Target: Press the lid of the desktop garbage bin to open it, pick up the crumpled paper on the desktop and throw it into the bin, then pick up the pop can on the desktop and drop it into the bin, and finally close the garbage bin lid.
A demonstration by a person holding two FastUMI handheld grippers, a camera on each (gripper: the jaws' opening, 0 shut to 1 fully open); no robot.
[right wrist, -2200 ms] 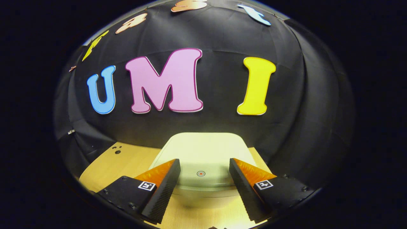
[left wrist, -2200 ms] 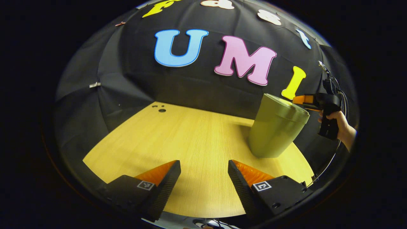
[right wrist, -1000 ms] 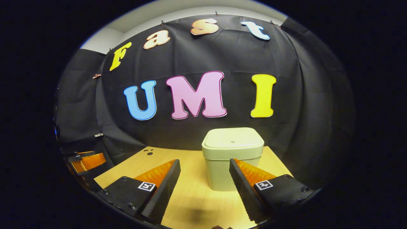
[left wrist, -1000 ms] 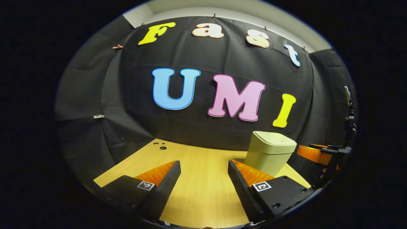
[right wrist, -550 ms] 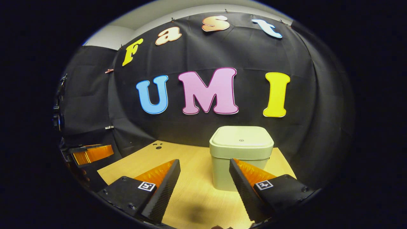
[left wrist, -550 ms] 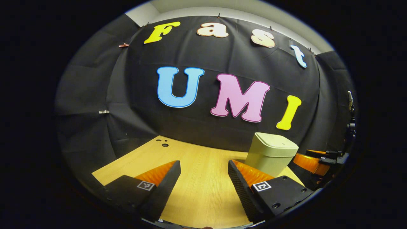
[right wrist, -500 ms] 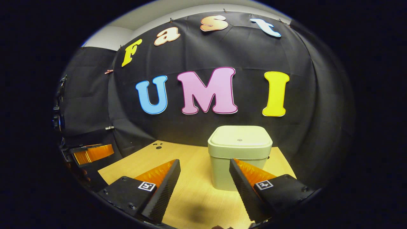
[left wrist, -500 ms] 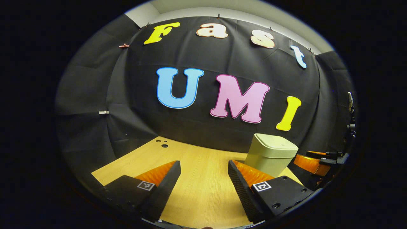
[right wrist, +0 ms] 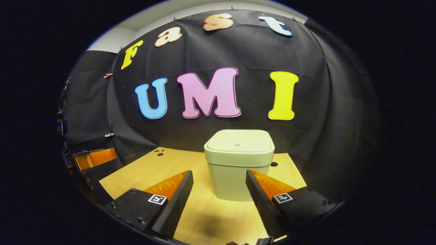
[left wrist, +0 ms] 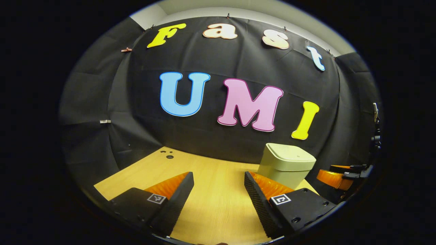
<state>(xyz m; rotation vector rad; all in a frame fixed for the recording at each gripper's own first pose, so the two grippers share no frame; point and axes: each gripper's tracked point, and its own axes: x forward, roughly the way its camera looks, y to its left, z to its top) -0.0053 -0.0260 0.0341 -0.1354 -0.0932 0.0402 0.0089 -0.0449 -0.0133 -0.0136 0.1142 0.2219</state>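
Pale green plastic, square with rounded corners, the desktop garbage bin point(right wrist: 238, 163) stands upright on the light wooden bench point(right wrist: 201, 211), toward its back edge near the black cloth wall point(right wrist: 306, 136). Its lid point(right wrist: 239, 145) lies flat and shut on the body, a small dot at the lid's centre. In the right gripper view the bin sits straight ahead, beyond the right claw point(right wrist: 219, 190), whose two fingers are spread wide apart with nothing between them; the bin is apart from both fingertips. A small dark hole point(right wrist: 273, 164) shows in the bench just right of the bin, and a few more holes point(right wrist: 159, 152) lie at the far left corner.

In the left gripper view the left claw point(left wrist: 218, 192) is likewise spread wide and holds nothing, hanging over bare wood. From there the same bin point(left wrist: 284, 166) appears to the right, farther off. The right claw point(left wrist: 335, 175) shows beyond it at the far right edge. In the right gripper view, the left claw point(right wrist: 93, 158) appears at the far left edge, well apart from the bin.
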